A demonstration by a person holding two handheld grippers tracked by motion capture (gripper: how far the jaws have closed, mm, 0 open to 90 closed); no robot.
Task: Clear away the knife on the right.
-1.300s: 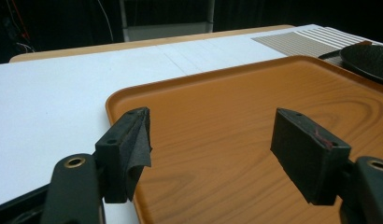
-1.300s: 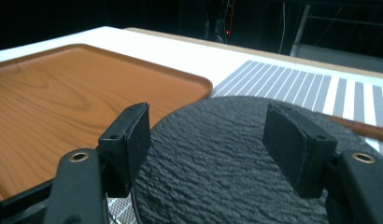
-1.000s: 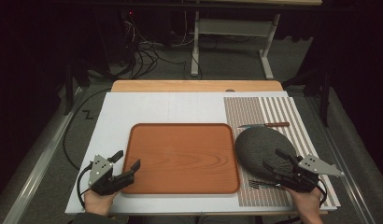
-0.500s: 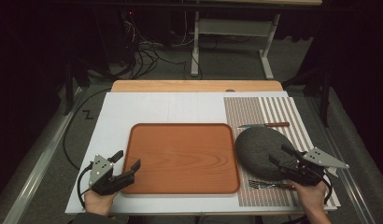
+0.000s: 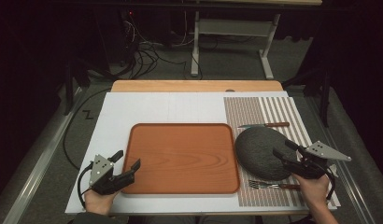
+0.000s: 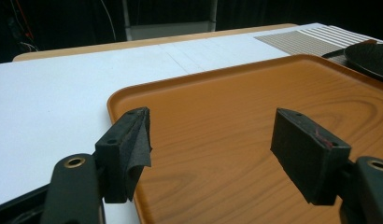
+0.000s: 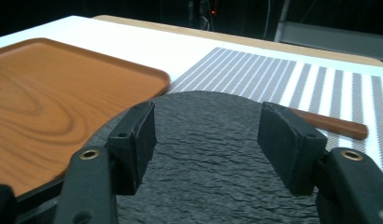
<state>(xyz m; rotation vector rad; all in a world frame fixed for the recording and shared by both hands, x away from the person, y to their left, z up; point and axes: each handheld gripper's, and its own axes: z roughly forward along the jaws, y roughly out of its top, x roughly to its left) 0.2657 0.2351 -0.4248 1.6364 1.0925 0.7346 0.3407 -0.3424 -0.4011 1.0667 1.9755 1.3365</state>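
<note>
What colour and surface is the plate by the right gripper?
The plate is dark grey to black, with a rough, slate-like texture. It shows best in the right gripper view.

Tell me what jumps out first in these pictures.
A large orange wood-grain tray lies mid-table on the white board. Right of it, a dark rough slate plate sits on a striped mat, between a knife and a fork. The right gripper, jaws open, hovers over the plate's edge; the left gripper waits open at the tray's corner.
</note>
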